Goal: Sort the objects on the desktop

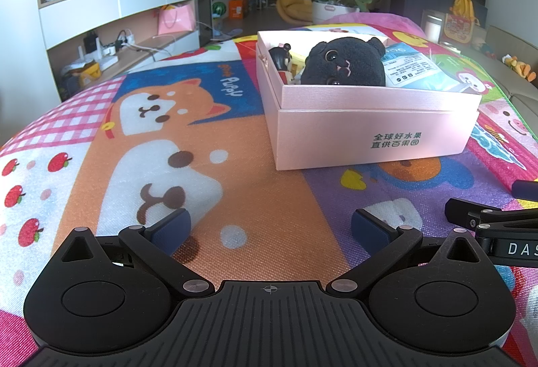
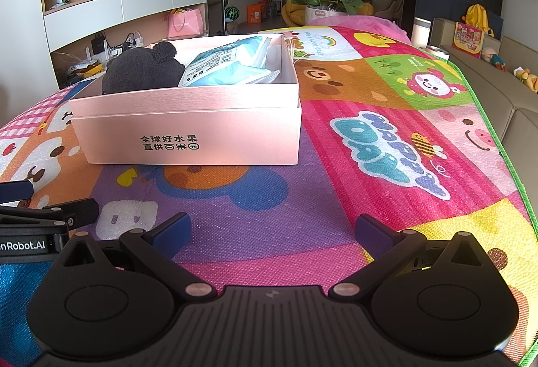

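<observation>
Pink box [image 1: 370, 128]; black plush [image 1: 343, 66]

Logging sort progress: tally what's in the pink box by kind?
Plush toy: 1, black plush
Doll figure: 1, dark-haired figurine
Packet: 1, blue-white packet
Total: 3 visible in the pink box; anything beneath is hidden.

Both tongs, left [image 1: 270, 227] and right [image 2: 273, 231], are built of matte black linkages joined by silver rivets, with navy blue pads [image 1: 173, 226] and ribbed bases. White lettering is printed on their sides.
</observation>
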Action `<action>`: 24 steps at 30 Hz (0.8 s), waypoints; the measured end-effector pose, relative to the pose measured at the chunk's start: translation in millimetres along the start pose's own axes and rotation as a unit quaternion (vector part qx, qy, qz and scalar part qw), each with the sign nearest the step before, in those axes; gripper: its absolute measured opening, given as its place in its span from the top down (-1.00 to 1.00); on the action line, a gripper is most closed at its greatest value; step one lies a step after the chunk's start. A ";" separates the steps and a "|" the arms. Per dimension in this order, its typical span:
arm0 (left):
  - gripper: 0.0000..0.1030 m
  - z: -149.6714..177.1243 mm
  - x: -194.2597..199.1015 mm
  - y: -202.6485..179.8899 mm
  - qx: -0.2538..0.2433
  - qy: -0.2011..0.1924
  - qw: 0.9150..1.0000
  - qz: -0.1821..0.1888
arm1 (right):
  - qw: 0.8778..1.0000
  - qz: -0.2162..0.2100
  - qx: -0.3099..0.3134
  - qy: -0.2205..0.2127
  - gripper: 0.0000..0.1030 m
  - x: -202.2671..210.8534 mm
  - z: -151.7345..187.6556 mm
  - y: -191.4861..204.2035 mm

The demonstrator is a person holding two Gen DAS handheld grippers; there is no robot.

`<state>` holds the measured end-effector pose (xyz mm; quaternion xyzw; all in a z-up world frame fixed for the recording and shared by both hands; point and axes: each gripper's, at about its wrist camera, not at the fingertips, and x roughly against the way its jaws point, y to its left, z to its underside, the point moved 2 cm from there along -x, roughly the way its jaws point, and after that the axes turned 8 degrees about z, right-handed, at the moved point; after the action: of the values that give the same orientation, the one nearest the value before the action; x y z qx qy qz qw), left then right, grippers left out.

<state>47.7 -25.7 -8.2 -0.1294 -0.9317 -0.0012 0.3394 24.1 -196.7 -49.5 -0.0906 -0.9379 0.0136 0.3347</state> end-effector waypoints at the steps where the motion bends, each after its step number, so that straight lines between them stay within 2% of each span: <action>1: -1.00 -0.1 -0.1 0.0 0.000 0.000 1.000 0.000 | 1.000 0.000 0.000 0.000 -1.00 0.0 0.0 0.0; 24: -1.00 -2.2 -2.4 0.6 -0.001 0.001 1.000 0.002 | 1.000 0.000 0.000 0.000 -1.00 -0.2 -0.3 0.1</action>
<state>51.0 -25.9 -8.0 -0.1312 -0.9312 -0.0018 0.3401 24.5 -196.7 -49.4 -0.0905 -0.9378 0.0136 0.3348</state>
